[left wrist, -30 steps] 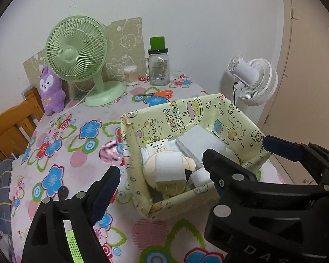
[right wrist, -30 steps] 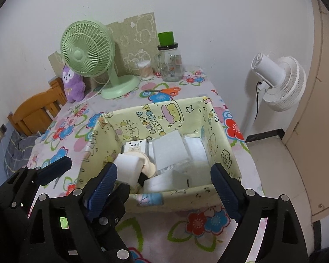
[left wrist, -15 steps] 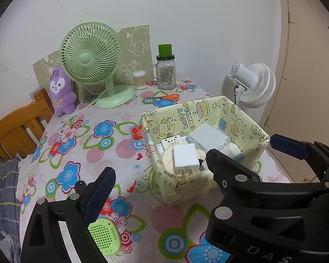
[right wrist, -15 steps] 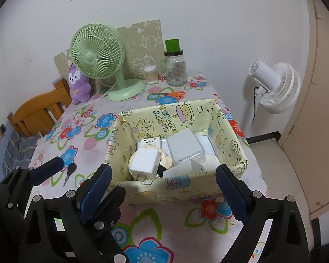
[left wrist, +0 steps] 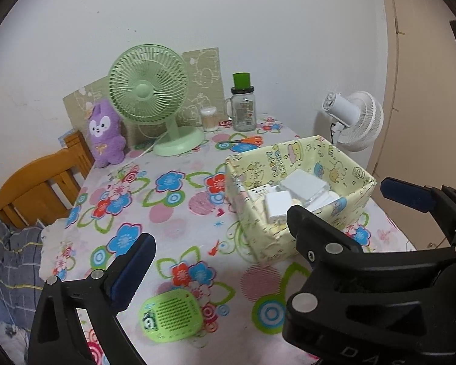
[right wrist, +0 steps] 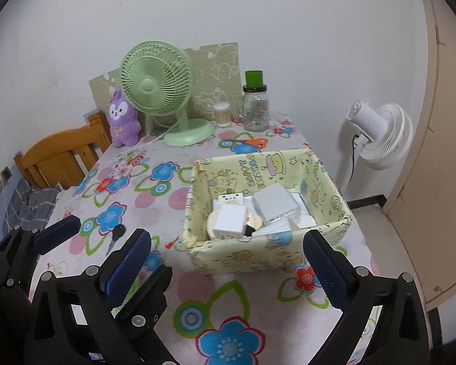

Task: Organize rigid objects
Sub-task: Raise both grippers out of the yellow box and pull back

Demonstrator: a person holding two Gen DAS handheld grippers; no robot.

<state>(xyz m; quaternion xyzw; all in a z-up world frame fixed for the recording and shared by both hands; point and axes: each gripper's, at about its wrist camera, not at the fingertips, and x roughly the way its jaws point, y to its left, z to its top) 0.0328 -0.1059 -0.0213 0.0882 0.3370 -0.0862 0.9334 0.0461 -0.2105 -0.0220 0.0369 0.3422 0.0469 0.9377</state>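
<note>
Yellow cartoon-print fabric box [right wrist: 267,252], soft-sided, lettering illegible, on floral worktop [right wrist: 197,319]; holds white rectangular boxes [right wrist: 229,223]. Left hand-held gripper [left wrist: 219,237] and right hand-held gripper [right wrist: 228,258]: jaws opening, nothing between.

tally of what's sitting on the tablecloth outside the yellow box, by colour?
Green: 2, desk fan, flat perforated gadget
Purple: 1, plush
Orange: 1, scissors
Black: 1, key
Clear: 2, jar, swab tub
Total: 7
</note>
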